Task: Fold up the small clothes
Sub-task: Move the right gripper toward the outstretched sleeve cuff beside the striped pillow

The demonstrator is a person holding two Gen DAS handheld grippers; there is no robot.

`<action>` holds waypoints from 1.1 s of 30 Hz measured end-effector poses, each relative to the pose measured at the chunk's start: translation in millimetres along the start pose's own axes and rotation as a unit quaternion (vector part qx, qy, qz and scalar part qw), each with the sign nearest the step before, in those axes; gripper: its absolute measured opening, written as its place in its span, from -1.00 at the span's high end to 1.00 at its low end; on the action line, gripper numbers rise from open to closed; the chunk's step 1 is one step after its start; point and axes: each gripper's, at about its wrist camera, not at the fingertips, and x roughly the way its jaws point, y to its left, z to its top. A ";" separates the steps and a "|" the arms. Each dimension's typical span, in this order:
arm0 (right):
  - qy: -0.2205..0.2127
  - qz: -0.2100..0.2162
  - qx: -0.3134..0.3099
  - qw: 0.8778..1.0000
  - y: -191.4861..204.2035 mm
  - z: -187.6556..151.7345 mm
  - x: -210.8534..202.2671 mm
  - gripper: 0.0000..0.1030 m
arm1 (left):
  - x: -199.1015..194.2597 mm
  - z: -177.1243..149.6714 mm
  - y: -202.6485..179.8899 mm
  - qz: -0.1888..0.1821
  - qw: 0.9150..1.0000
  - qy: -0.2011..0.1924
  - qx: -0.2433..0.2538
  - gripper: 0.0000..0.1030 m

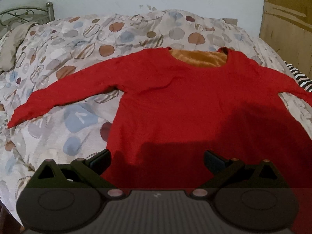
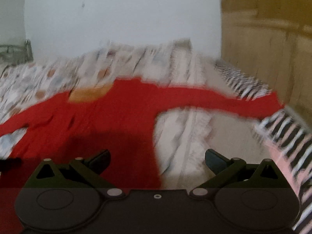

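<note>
The long-sleeved red knit top with an orange lining [image 1: 175,101] lies face up and spread flat on the quilt printed with brown, blue and grey circles [image 1: 64,44], both sleeves stretched out to the sides and the collar toward the far wall; nothing is folded yet, so I judge I am at the very start. My main worry is the right side: the right wrist view is heavily smeared, which tells me that tool is swinging fast, and if I commit to a pinch at that speed I could snag the quilt along with the sleeve or drag the whole top out of square. The right sleeve's cuff [image 2: 271,101] also ends against a black-and-white striped cloth [image 2: 284,136], so a sloppy grab there might lift that too. On the left, a shallow pinch at the hem could take only one layer and the fold would come up crooked. My left gripper [image 1: 157,160] hangs low over the bottom hem, pointing up the body toward the collar, its fingers spread wide with nothing between them. My right gripper [image 2: 157,160] sits over the top's right edge, half above bare quilt, aimed toward the outstretched sleeve, likewise spread wide and empty.
</note>
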 end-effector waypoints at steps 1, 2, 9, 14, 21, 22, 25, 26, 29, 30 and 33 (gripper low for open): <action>-0.020 -0.014 0.002 1.000 -8.9 3.3 2.0 -0.99 | 0.6 -2.5 0.1 -0.001 1.000 -0.002 -0.005 -0.99; -0.037 -0.024 0.009 0.999 -20.8 8.2 4.8 -0.99 | -0.3 -5.1 0.8 -0.004 1.000 -0.007 -0.011 -0.99; -0.045 -0.020 0.079 0.996 -106.4 41.5 46.1 -0.99 | -4.3 -30.4 -0.7 -0.040 0.998 -0.034 -0.029 -0.99; -0.016 -0.042 0.139 0.989 -164.3 52.4 96.2 -0.99 | -2.5 -39.2 -5.8 -0.040 0.999 -0.022 -0.006 -0.99; 0.009 -0.180 0.163 0.970 -221.2 61.0 155.3 -0.99 | 5.4 -25.1 -3.3 -0.012 1.000 0.006 0.004 -0.99; 0.007 -0.194 0.173 0.966 -229.5 61.9 161.2 -0.99 | 6.3 -23.4 -1.8 -0.012 1.000 0.007 -0.001 -0.99; 0.000 -0.230 0.194 0.954 -244.9 62.5 171.5 -0.96 | 9.3 -19.9 3.0 -0.013 1.000 0.009 -0.014 -0.99; -0.002 -0.241 0.200 0.950 -248.3 62.7 174.3 -0.94 | 10.5 -19.5 4.2 -0.012 1.000 0.011 -0.016 -0.99; -0.004 -0.266 0.211 0.941 -254.9 62.6 181.7 -0.75 | 13.1 -19.3 5.2 -0.012 1.000 0.013 -0.017 -0.99; -0.003 -0.272 0.211 0.939 -256.7 62.6 184.7 -0.69 | 13.6 -19.7 4.9 -0.012 1.000 0.014 -0.017 -0.99; -0.008 -0.282 0.205 0.937 -259.4 62.4 192.5 -0.42 | 13.3 -21.1 4.1 -0.012 1.000 0.015 -0.011 -0.99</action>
